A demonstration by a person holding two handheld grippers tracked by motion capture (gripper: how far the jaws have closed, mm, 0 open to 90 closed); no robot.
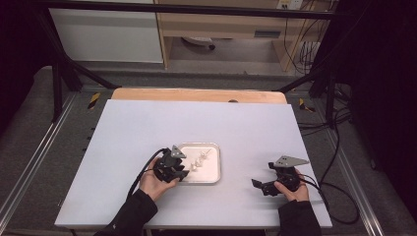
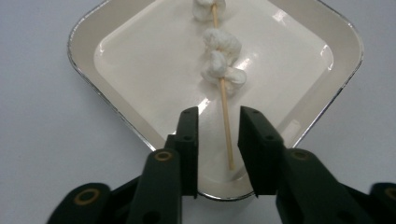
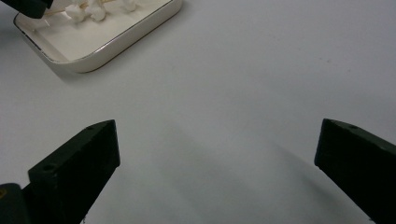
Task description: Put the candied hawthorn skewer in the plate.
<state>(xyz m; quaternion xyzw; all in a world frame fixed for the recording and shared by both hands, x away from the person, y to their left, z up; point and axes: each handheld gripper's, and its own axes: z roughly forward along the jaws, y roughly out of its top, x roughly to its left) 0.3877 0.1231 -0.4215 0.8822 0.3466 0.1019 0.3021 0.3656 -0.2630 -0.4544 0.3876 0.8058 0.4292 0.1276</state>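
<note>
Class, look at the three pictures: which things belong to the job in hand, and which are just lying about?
Part of the job:
- skewer, between the open jaws of the left claw, untouched
- marshmallows threaded on it
- tray holding them

Just lying about:
- right claw, open over bare table
- cables beside the table
- cabinet behind

Black jaws, brass-ringed screws; trailing cables; sleeves seemingly dark.
</note>
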